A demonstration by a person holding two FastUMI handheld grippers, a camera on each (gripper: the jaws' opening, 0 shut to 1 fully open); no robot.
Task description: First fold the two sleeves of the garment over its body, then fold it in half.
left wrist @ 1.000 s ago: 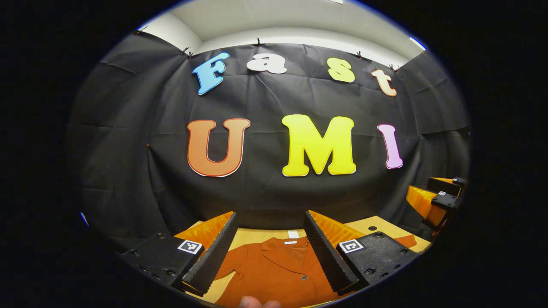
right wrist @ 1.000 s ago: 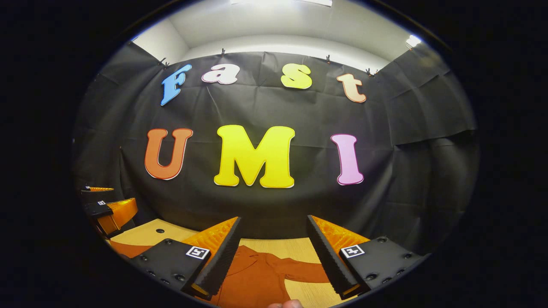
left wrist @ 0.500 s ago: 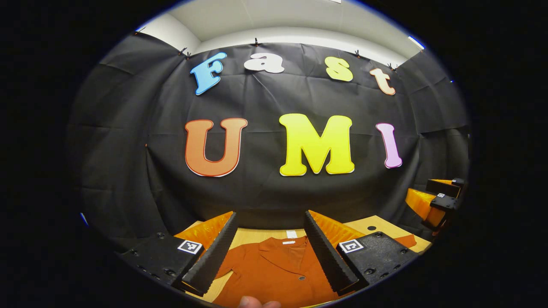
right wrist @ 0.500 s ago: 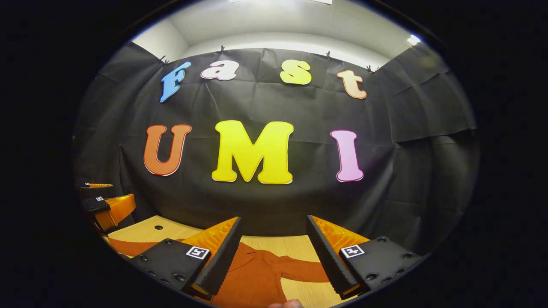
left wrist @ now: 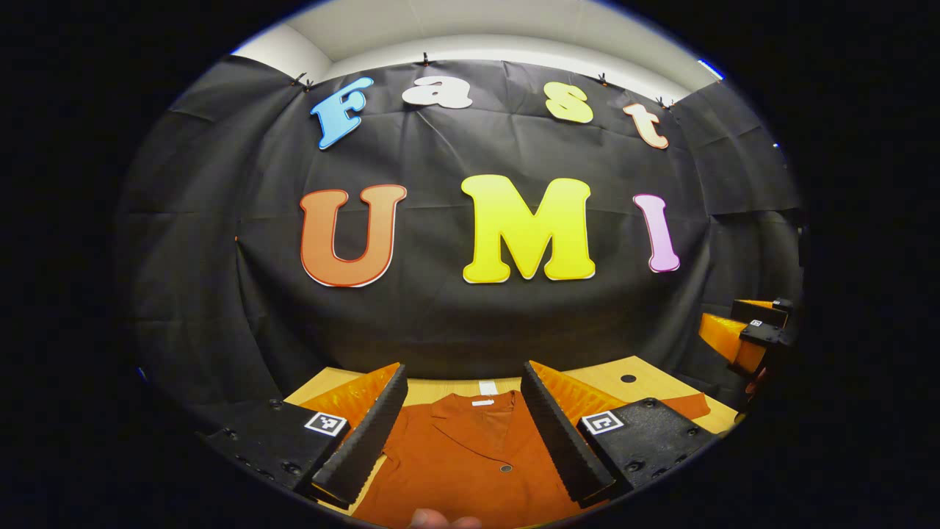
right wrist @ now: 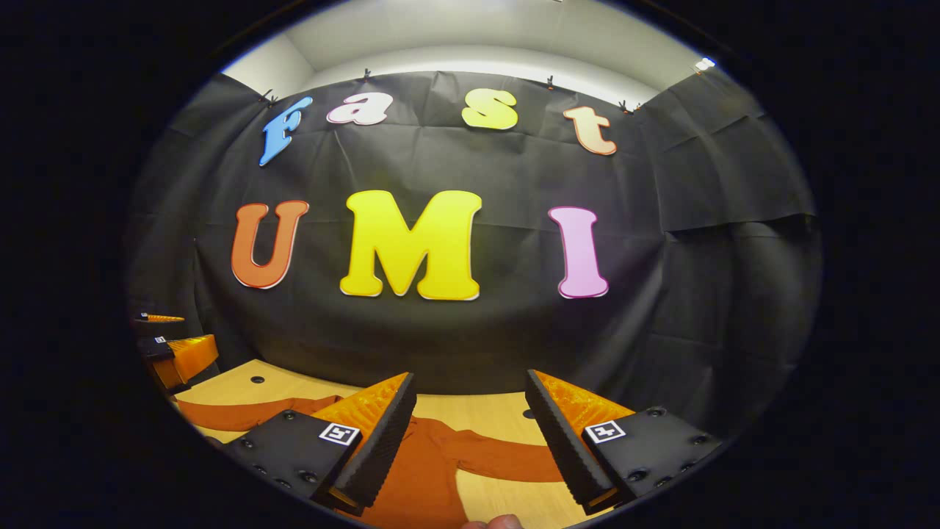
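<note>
A rust-orange buttoned shirt (left wrist: 470, 455) lies flat on the wooden table (left wrist: 646, 382), its collar and white label toward the black wall. My left gripper (left wrist: 464, 369) hovers open above the shirt's chest, nothing between its fingers. In the right gripper view the shirt's body (right wrist: 429, 470) lies below the right gripper (right wrist: 470, 378), which is open too. One sleeve (right wrist: 507, 463) stretches out to the right and the other sleeve (right wrist: 242, 413) runs left. Each gripper shows at the other view's edge: the right gripper (left wrist: 742, 327) and the left gripper (right wrist: 172, 334).
The black cloth wall closes off the table's far side and both flanks. Small round holes (right wrist: 257, 380) dot the tabletop (right wrist: 485, 408). A fingertip (right wrist: 499, 522) shows at the lower edge of the right gripper view.
Both views have tipped downward, so more of the shirt and table shows. Both grippers have stayed open and the shirt has not moved.
</note>
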